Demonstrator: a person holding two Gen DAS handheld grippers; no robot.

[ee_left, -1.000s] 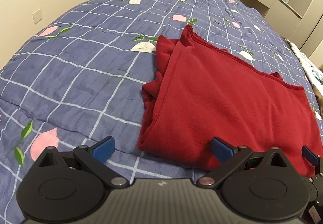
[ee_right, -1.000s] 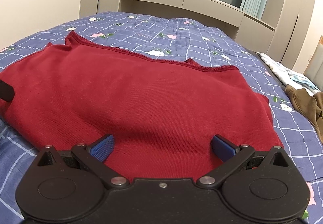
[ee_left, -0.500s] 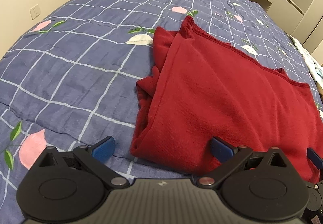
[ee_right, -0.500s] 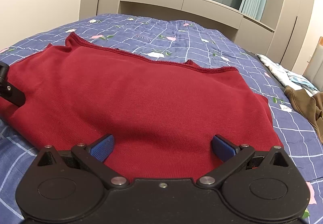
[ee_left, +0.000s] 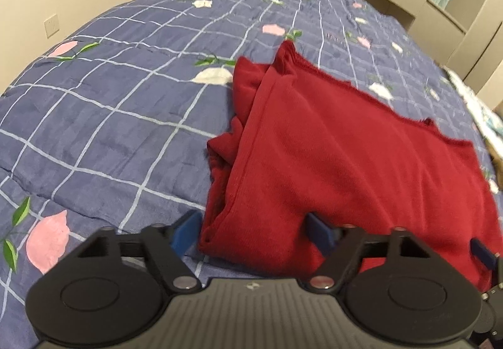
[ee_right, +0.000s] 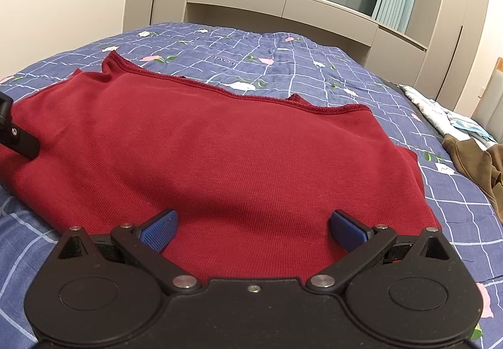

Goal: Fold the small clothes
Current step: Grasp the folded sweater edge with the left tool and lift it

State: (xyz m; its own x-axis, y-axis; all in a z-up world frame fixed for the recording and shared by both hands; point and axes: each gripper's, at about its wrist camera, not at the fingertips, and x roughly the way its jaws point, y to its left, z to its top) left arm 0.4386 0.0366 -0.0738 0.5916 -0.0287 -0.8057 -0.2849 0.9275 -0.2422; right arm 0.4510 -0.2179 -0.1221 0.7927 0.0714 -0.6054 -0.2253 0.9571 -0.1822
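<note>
The left claw (ee_left: 253, 231) is closing around the near-left corner of the red garment (ee_left: 345, 154), not yet clamped; the right claw (ee_right: 253, 228) is waiting apart over the near edge, ready for a fold on the bed (ee_left: 110, 97).

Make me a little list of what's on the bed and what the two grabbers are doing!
garment: red knit top, partly folded, flat on the bed
bed cover: blue checked quilt with flowers
left gripper: jaws have just been closing around the top's near left corner, not yet pinching
right gripper: open, over the near edge
other clothes: brown garment at the right
</note>
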